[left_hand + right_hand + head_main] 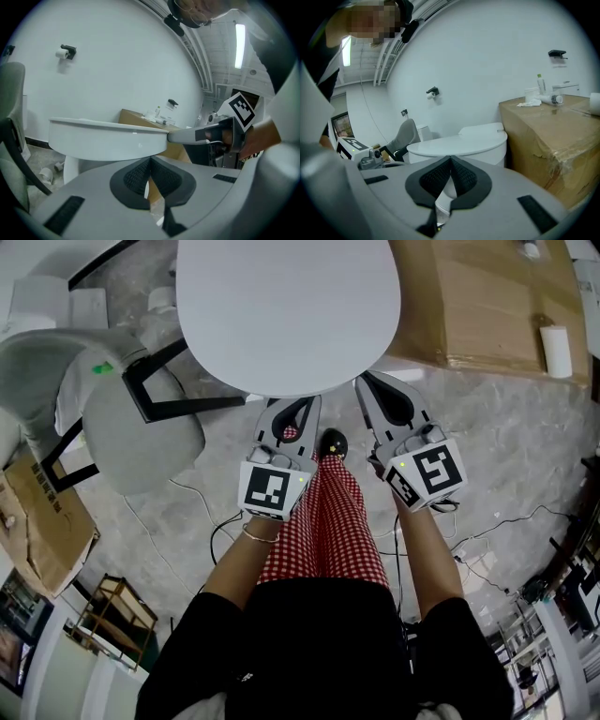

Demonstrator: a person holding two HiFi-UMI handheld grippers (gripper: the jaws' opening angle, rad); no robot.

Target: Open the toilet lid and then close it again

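The white toilet lid (286,310) lies closed and fills the top middle of the head view. My left gripper (296,409) sits at the lid's front edge, jaws shut with nothing between them. My right gripper (375,388) is shut too and empty, its tip at the front right rim. In the left gripper view the lid's rim (108,136) runs just above my shut left gripper (150,160), and the right gripper (187,135) reaches the rim from the right. The right gripper view shows the lid (459,143) and the tank (485,129) beyond my shut right gripper (451,160).
A grey chair (141,432) stands close on the left. A large cardboard box (487,306) stands right of the toilet, a paper roll (556,351) and bottles (541,84) on it. Cables (506,521) cross the concrete floor. The person's checked trouser leg (323,521) is below the grippers.
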